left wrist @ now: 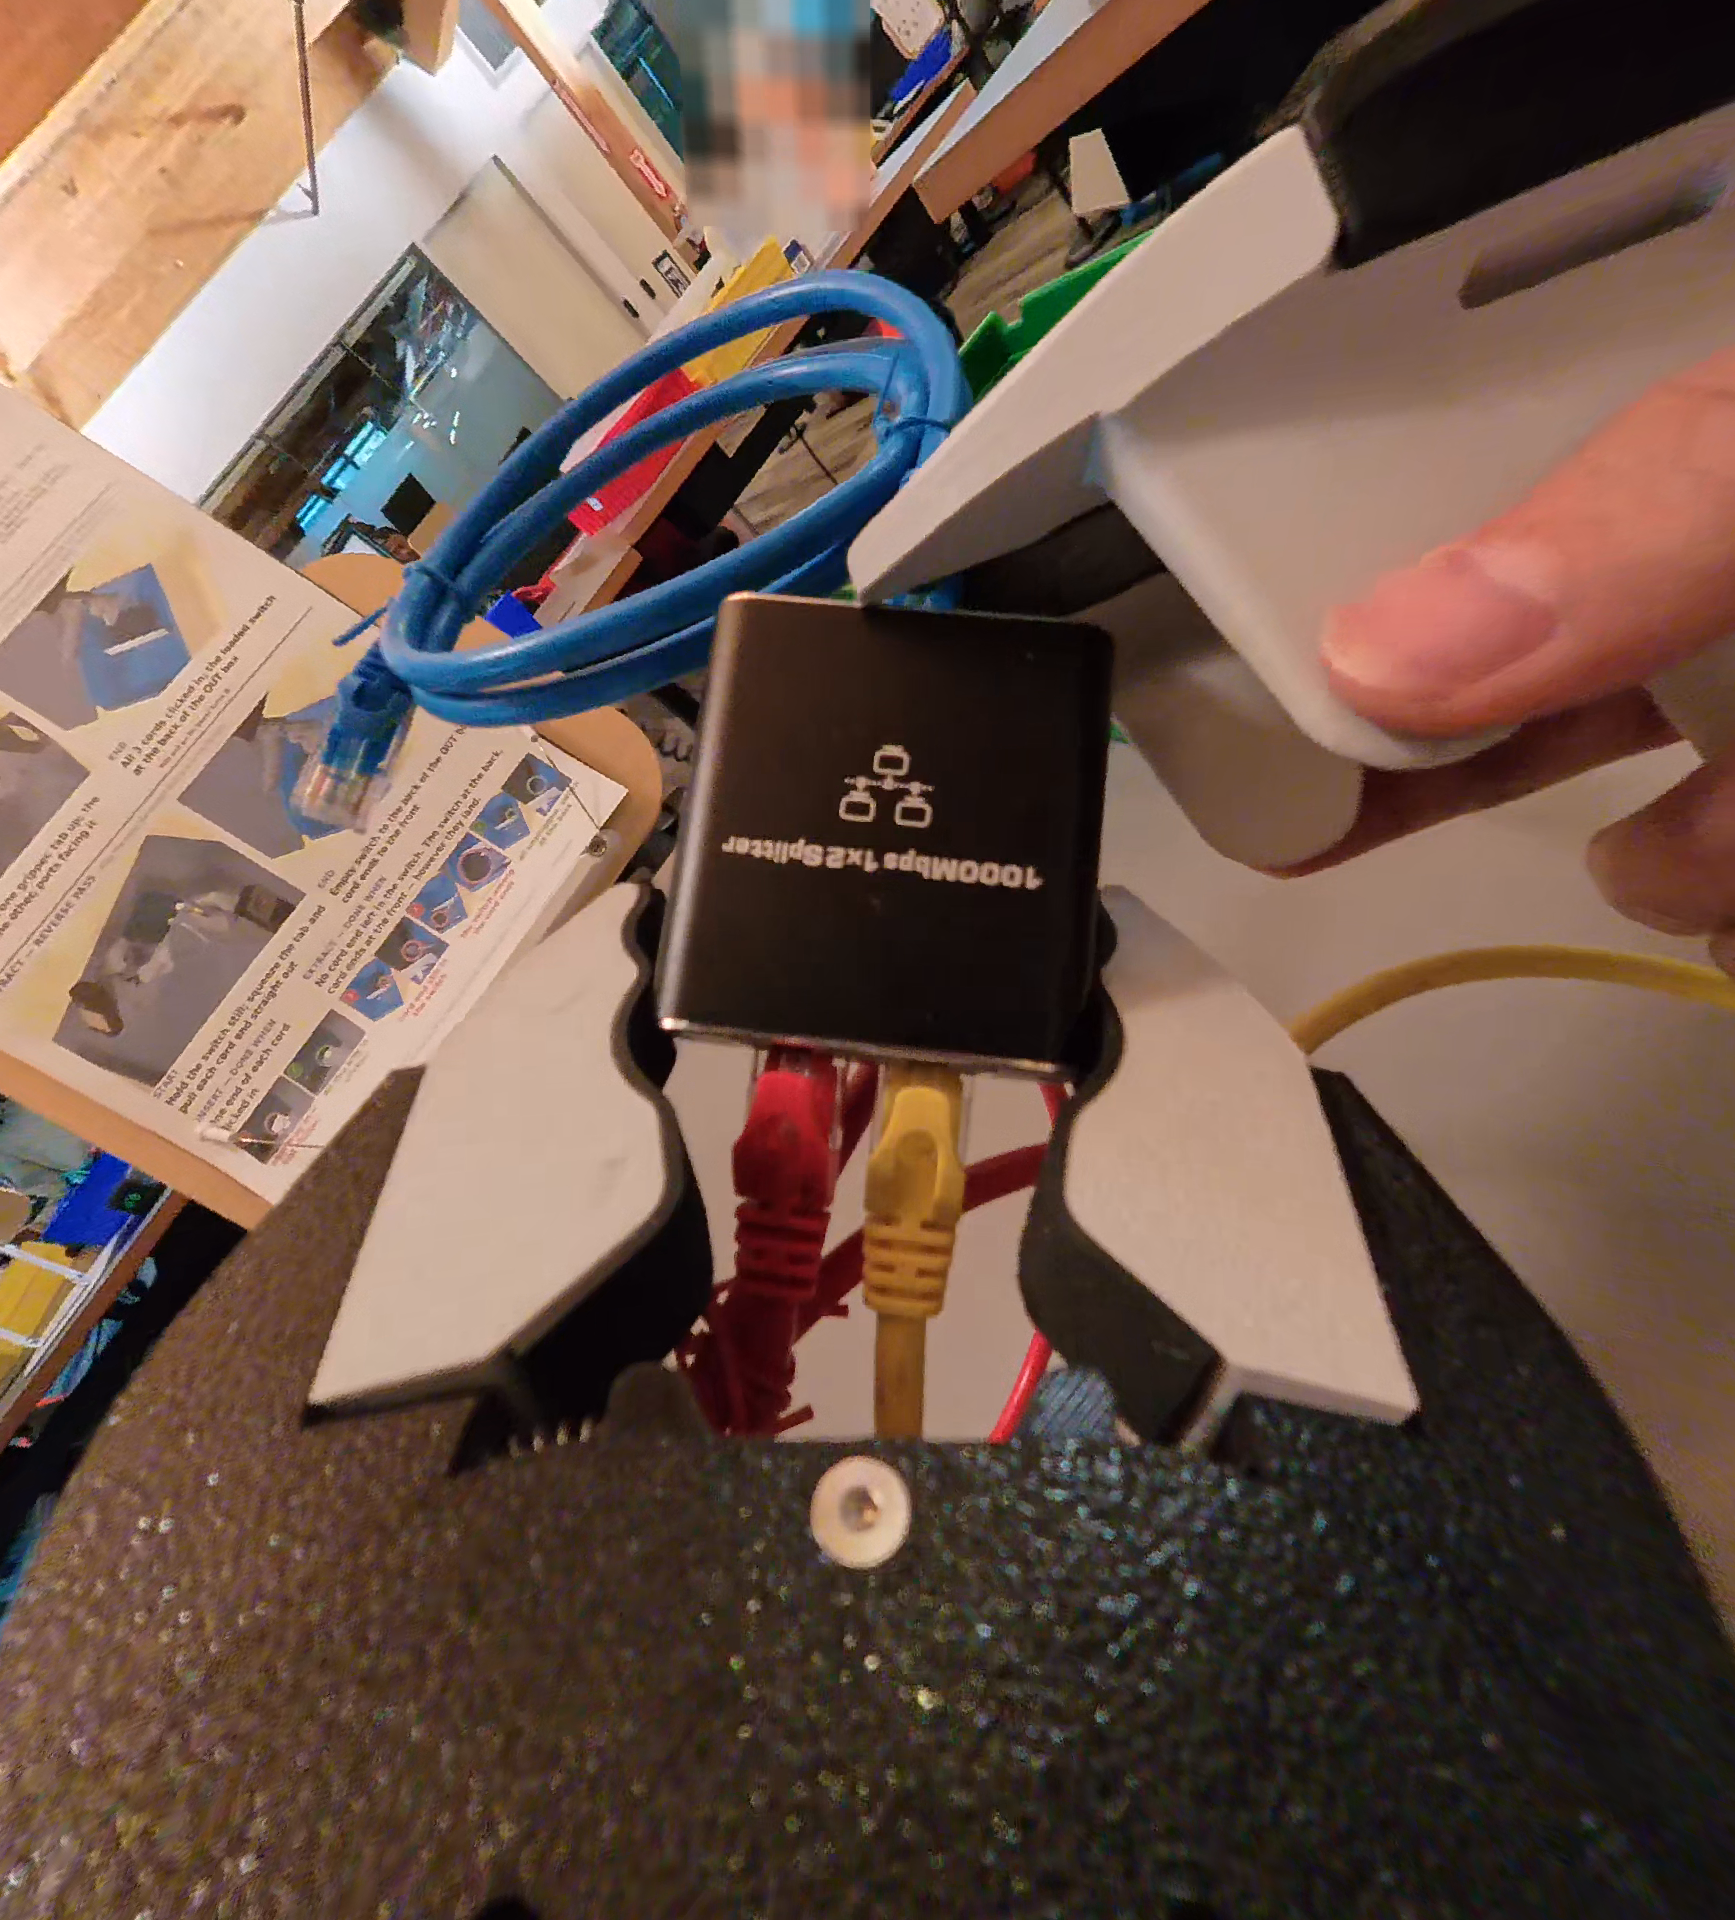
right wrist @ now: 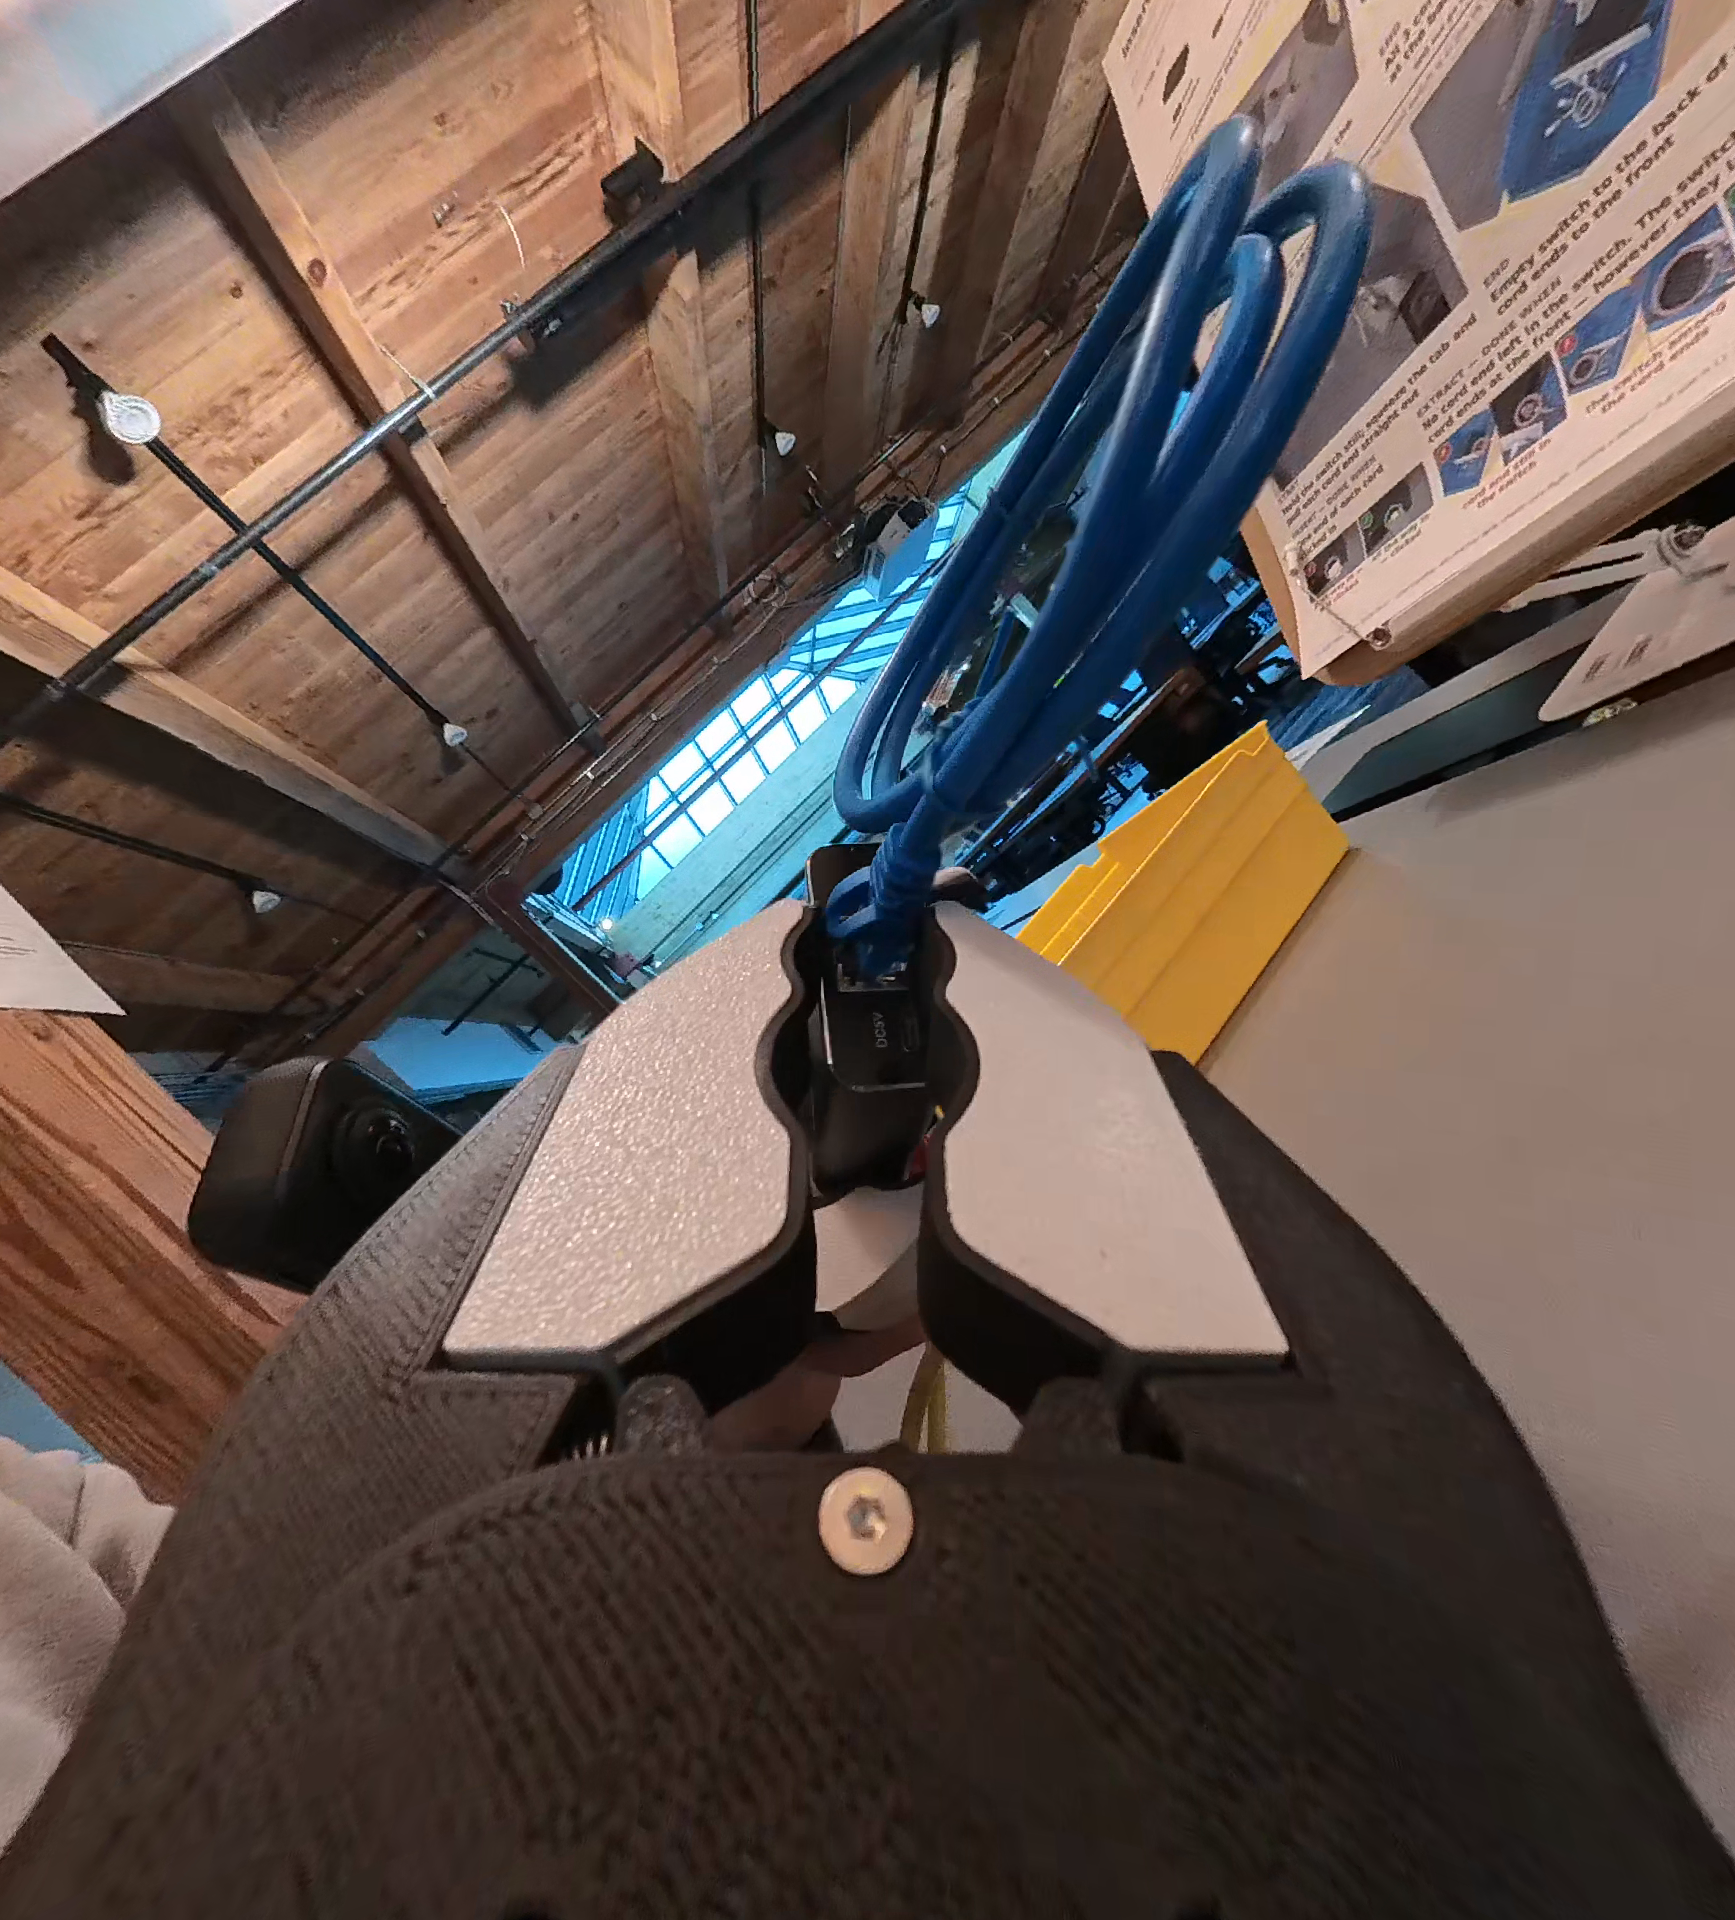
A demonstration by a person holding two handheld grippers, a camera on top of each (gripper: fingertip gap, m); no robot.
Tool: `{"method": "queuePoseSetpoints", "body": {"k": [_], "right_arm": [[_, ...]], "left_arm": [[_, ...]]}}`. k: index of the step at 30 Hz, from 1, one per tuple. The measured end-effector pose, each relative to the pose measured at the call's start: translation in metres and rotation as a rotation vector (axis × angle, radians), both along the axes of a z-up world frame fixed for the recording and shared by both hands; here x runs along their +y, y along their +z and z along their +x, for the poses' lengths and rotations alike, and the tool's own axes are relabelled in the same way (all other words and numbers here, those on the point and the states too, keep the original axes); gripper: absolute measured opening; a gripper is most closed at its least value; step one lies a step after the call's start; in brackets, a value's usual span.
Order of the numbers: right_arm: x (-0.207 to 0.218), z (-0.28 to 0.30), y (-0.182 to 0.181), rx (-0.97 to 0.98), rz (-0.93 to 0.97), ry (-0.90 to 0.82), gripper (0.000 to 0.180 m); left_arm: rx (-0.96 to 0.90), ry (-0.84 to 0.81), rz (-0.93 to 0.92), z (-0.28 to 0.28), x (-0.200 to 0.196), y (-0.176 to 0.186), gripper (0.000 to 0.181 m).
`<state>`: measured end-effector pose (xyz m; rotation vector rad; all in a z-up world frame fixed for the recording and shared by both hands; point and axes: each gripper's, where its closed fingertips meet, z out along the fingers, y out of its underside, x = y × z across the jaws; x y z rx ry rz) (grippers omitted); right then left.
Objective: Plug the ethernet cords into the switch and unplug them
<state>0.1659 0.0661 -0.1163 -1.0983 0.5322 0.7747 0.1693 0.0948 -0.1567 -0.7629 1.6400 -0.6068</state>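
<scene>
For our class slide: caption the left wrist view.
Left gripper clamps black switch; red cord and yellow cord plugged in.

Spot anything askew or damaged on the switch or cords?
Nothing stands out. The black switch sits square in the left gripper, with red cord and yellow cord plugs seated side by side. The blue cord is coiled and tied, no visible damage.

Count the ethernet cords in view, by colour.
3. Red cord and yellow cord sit side by side in the black switch, nearest the left gripper. Blue cord meets the switch's far end, coiled beyond it. More may be hidden.
</scene>
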Motion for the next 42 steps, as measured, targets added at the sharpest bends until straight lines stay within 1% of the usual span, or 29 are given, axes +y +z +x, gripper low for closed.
{"method": "queuePoseSetpoints", "body": {"k": [4, 8, 14, 21, 28, 33, 36, 37, 39, 40, 41, 42], "right_arm": [[0.000, -0.001, 0.002, -0.025, 0.008, -0.010, 0.017], [0.000, -0.002, 0.004, -0.096, 0.007, -0.042, 0.016], [0.003, 0.003, -0.012, -0.140, 0.002, -0.014, 0.016], [0.001, 0.001, -0.011, -0.369, -0.082, -0.065, 0.016], [-0.001, -0.004, -0.007, -0.485, -0.111, -0.099, 0.016], [-0.005, -0.013, 0.003, -0.754, -0.213, -0.168, 0.017], [-0.006, -0.018, 0.007, -0.856, -0.249, -0.200, 0.017], [-0.006, -0.020, 0.009, -0.827, -0.229, -0.180, 0.017], [-0.008, -0.020, 0.012, -0.703, -0.154, -0.121, 0.015], [-0.008, -0.020, 0.012, -0.687, -0.146, -0.113, 0.014], [-0.007, -0.020, 0.010, -0.750, -0.180, -0.137, 0.015], [-0.005, -0.021, 0.008, -0.854, -0.234, -0.178, 0.017]], "left_arm": [[-0.012, -0.003, -0.019, 0.001, -0.001, 0.000, 0.074], [0.001, -0.033, -0.094, 0.003, -0.003, -0.003, 0.074], [0.048, -0.036, -0.129, 0.008, -0.001, -0.018, 0.074], [0.037, -0.060, -0.222, 0.008, -0.008, -0.020, 0.074], [-0.047, -0.015, -0.149, 0.008, -0.006, -0.014, 0.074], [-0.075, -0.068, -0.205, 0.005, -0.011, -0.007, 0.074], [-0.101, -0.082, -0.193, 0.006, -0.012, -0.003, 0.074], [-0.119, -0.095, -0.198, 0.005, -0.012, -0.001, 0.074], [-0.141, -0.077, -0.153, 0.003, -0.011, 0.005, 0.074], [-0.139, -0.067, -0.132, 0.003, -0.010, 0.005, 0.073], [-0.121, -0.074, -0.155, 0.003, -0.010, 0.002, 0.074], [-0.095, -0.103, -0.221, 0.003, -0.013, -0.003, 0.074]]}}
